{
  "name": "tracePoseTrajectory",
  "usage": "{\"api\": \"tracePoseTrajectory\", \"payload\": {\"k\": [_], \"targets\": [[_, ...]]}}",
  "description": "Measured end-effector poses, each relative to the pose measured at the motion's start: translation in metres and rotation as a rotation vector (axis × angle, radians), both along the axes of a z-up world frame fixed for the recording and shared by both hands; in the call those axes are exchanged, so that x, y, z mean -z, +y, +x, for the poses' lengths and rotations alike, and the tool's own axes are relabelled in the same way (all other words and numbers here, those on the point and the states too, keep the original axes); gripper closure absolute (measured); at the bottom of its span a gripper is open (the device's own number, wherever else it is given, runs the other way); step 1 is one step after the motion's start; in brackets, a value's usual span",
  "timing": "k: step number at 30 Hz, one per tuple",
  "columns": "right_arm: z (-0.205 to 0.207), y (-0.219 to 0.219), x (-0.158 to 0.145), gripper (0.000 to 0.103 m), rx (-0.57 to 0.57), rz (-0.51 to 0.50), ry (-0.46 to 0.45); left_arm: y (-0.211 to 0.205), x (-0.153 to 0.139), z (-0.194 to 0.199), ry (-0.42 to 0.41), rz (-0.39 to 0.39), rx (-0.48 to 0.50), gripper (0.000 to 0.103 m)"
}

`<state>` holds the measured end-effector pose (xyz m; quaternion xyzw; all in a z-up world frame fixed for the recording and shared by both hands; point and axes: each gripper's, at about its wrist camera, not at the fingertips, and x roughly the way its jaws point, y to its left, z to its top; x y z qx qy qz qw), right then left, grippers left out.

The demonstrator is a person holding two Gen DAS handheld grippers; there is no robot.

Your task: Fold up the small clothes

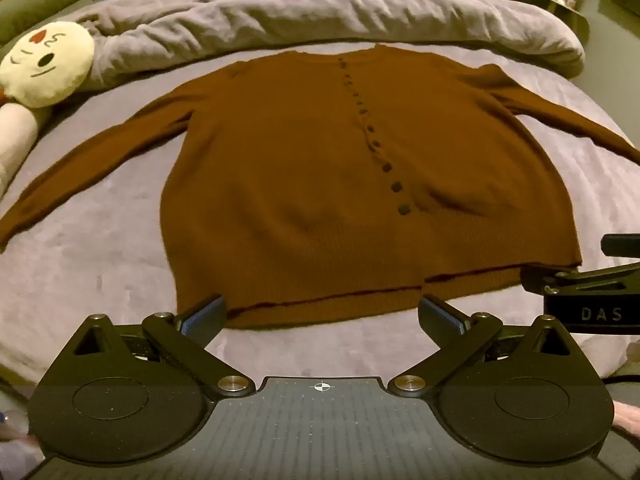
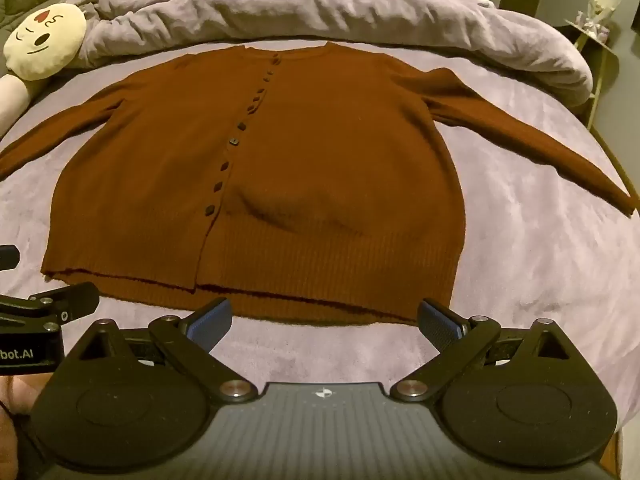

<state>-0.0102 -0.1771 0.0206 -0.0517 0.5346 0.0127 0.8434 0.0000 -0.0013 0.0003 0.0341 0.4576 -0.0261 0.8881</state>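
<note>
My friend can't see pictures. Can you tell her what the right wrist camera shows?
A brown cardigan lies flat and buttoned on a purple bed, sleeves spread out. The right claw hangs wide open and empty near its bottom hem. A crumpled blanket and a smiley pillow lie behind.

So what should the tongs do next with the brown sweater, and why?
Probably reach the left tongs out to the left sleeve and fold it inward. The cardigan lies flat and buttoned on the bed, sleeves spread, and both tongs, right too, are open and empty.
</note>
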Motion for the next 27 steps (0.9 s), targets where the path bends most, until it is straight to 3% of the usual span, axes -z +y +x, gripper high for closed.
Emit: {"api": "tracePoseTrajectory", "payload": {"k": [7, 27], "targets": [[0.0, -0.002, 0.001, 0.004, 0.013, 0.004, 0.013, 0.002, 0.003, 0.004, 0.033, -0.019, -0.001, 0.0], [0.001, -0.002, -0.003, 0.004, 0.01, 0.011, -0.001, 0.006, 0.003, 0.0, 0.023, -0.038, -0.02, 0.0]]}}
